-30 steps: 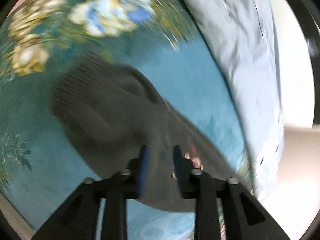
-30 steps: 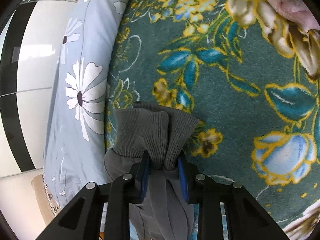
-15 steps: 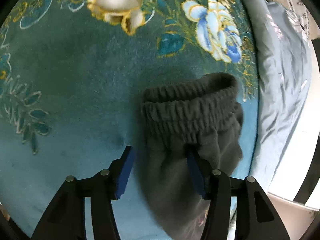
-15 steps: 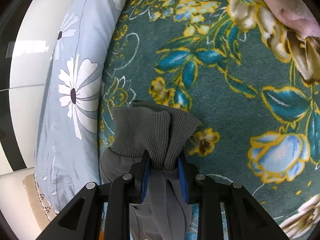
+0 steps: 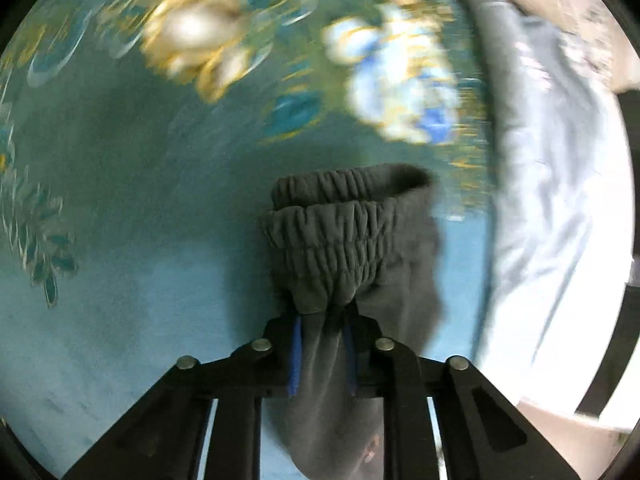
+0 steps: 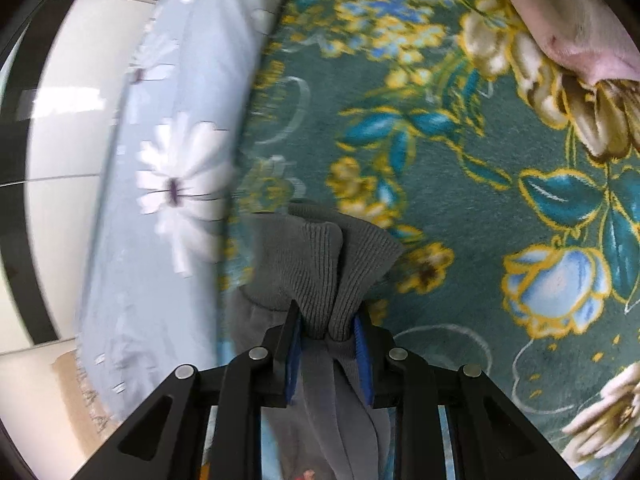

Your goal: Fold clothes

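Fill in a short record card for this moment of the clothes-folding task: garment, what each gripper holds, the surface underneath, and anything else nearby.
Garment: grey trousers, soft fabric, bunched
Left gripper: shut on the gathered elastic waistband
Right gripper: shut on the ribbed cuff
Surface: teal blanket with a gold and blue flower print
Nearby: pale blue sheet with white daisies along the blanket's edge; pink cloth at the top right of the right wrist view
Image quality: left wrist view is motion-blurred
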A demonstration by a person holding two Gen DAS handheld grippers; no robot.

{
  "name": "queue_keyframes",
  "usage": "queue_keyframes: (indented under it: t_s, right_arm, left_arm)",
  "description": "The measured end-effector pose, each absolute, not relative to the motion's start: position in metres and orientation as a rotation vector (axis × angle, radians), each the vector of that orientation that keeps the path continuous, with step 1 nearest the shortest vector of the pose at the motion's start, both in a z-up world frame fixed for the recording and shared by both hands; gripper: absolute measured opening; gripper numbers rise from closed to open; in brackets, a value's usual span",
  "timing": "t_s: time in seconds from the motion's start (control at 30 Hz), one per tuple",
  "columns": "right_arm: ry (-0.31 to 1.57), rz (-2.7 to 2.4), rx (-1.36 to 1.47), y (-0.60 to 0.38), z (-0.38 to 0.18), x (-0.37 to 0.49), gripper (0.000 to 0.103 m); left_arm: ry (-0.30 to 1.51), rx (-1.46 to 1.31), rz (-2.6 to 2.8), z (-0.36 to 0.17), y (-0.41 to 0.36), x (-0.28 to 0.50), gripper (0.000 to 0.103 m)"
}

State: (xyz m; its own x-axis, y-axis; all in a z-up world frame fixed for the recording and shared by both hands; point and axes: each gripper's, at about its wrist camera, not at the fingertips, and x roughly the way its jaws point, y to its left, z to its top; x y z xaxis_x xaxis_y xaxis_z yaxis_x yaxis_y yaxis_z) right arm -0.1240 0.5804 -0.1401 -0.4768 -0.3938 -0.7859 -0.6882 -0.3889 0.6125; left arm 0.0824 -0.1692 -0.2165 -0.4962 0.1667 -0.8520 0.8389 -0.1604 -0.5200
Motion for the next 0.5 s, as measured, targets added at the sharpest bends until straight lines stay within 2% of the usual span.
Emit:
queue_keyframes:
  t_s: [0.13,0.2,0.27,0.43,0.5]
  right_arm:
    - [1.615,2.072,-1.414,0.591,-0.113,-0.097,0.025]
    - [1.604,2.072,-1.412,0.597,-0.114,-0.082,0.024]
    - [1.587,2.019,-1.436,0.601,-0.126,-0.070,0.024]
    - [1.543,1.887,-1.492,0.609,-0.156,-0.042,0.024]
    - [1.525,1.834,-1.512,0.613,-0.168,-0.031,0.023]
  left_arm:
    - [1.591,1.133,-1.936,-0.170,-0.182,0.083,0.015]
    - [1.555,1.159,-1.992,-0.165,-0.191,0.084,0.016]
    - [1.527,1.205,-1.978,-0.173,-0.194,0.094,0.016]
    - [1.434,1.405,-1.693,-0.241,-0.195,0.121,0.016]
    - [1.446,1.381,-1.664,-0.247,-0.195,0.127,0.016]
